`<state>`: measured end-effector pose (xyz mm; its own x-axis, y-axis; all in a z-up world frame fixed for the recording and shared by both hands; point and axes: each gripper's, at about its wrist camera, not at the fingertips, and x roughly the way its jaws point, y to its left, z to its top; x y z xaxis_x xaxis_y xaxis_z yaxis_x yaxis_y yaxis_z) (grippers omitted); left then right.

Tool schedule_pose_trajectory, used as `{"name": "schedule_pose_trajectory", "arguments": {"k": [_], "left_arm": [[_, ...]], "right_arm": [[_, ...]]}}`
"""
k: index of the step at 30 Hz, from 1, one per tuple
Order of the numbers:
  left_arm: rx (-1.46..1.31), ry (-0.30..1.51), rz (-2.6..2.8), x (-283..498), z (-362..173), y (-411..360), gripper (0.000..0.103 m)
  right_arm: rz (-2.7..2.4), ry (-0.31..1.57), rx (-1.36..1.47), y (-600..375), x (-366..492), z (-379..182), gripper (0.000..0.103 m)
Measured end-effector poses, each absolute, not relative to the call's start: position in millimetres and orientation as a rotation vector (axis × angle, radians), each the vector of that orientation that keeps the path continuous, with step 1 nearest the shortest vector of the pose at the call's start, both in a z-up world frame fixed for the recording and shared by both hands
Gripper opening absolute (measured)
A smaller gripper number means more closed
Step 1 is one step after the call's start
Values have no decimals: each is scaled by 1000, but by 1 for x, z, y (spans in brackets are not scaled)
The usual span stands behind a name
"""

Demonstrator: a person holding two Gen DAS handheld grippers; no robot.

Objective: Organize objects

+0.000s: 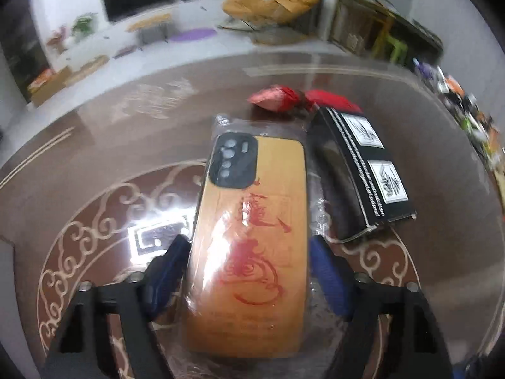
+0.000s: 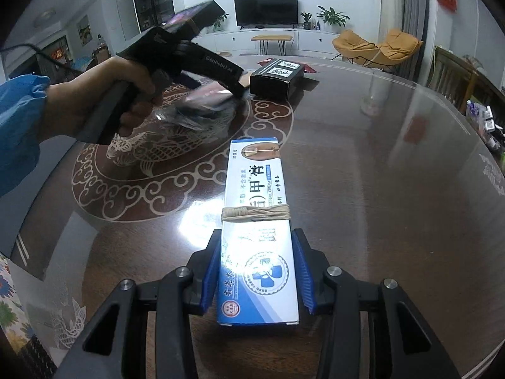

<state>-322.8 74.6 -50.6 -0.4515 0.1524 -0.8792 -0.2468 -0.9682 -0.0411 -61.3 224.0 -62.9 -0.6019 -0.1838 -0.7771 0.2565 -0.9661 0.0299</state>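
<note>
My left gripper (image 1: 249,246) is shut on an orange phone case (image 1: 252,237) with a red dragon print, wrapped in clear plastic, and holds it over the brown table. A black box (image 1: 359,170) with white labels lies just to its right, with red packets (image 1: 284,98) behind it. My right gripper (image 2: 257,252) is shut on a long blue-and-white nail cream box (image 2: 255,221) bound with a rubber band. In the right wrist view the left gripper (image 2: 233,90) and its hand hold the blurred case near the black box (image 2: 277,77).
The table is round, dark brown, glass-topped, with a pale scroll pattern (image 2: 151,158). Clutter of small items sits at the right edge (image 1: 467,110). A clear glass (image 2: 375,94) stands on the table to the right. A TV and orange chairs are beyond.
</note>
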Motion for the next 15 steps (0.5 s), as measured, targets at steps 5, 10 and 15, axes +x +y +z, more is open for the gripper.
{"name": "schedule_pose_trajectory", "arguments": {"k": [5,10,15], "left_arm": [[-1465,91,2580,-271,-49,51,75],[-1439,66,2636,-160,-49,22,76],[-1401,33,2706,-73,-57,-6,87]], "right_arm": [[-2620,176,1257,220,-60,-63,44],[-2622,182,1258,221,-60,-62,45],[-2645,140,1279,225,-63,-61,57]]}}
